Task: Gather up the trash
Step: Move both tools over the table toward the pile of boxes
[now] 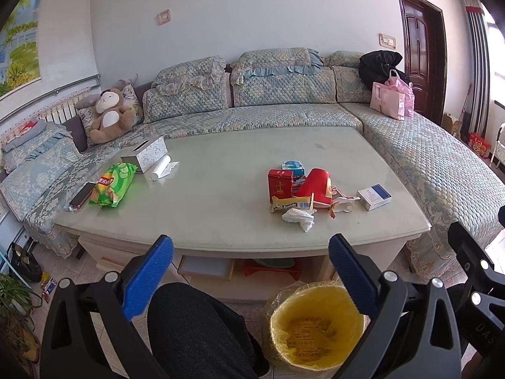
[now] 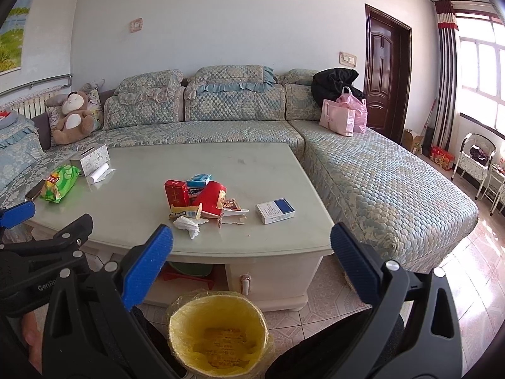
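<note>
Yellow-lined bin [image 2: 217, 334] is sitting on the floor nearest, below both the left gripper [image 1: 251, 279] and right gripper [image 2: 251, 279], each hanging spread and empty. Beyond, the trash pile [image 2: 202, 203] is lying on the table [image 2: 258, 170].

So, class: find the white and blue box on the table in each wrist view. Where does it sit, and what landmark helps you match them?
Left wrist: white and blue box, right of centre, at the right end of the litter.
Right wrist: box near centre, right of the litter.
Shared landmark: the red cup lying left of it.
</note>
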A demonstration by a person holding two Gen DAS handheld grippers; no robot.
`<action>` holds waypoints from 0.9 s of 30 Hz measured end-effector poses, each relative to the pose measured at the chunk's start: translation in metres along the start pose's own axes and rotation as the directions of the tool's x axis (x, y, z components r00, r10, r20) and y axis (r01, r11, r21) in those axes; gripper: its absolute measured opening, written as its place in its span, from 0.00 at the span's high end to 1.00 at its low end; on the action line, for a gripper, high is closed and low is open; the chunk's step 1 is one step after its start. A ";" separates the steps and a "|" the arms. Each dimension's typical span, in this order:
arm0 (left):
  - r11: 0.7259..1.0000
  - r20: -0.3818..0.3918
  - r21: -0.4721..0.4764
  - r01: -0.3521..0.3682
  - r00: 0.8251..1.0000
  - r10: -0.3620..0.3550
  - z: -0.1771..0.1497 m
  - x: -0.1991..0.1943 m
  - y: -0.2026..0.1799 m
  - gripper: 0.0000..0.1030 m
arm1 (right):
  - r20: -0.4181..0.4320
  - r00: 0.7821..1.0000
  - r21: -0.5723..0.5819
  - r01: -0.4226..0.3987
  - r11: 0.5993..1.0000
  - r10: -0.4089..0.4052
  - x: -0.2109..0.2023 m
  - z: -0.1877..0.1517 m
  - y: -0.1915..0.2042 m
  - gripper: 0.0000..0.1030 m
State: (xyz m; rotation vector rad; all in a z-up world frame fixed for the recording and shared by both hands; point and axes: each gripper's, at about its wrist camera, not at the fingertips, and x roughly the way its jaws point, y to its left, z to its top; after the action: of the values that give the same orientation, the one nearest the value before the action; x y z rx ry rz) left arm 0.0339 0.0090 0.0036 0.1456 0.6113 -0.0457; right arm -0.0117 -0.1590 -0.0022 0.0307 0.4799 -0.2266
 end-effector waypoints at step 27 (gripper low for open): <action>0.946 -0.368 0.215 0.243 0.917 -0.152 0.124 0.169 -0.015 0.06 | -0.303 0.951 -0.312 -0.160 0.936 0.062 0.168 0.089 -0.045 0.05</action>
State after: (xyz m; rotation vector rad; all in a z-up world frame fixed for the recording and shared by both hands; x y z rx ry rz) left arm 0.2416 -0.0241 0.0050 0.3482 0.9738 -0.3040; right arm 0.1631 -0.2452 0.0001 -0.2437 0.8019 -0.0240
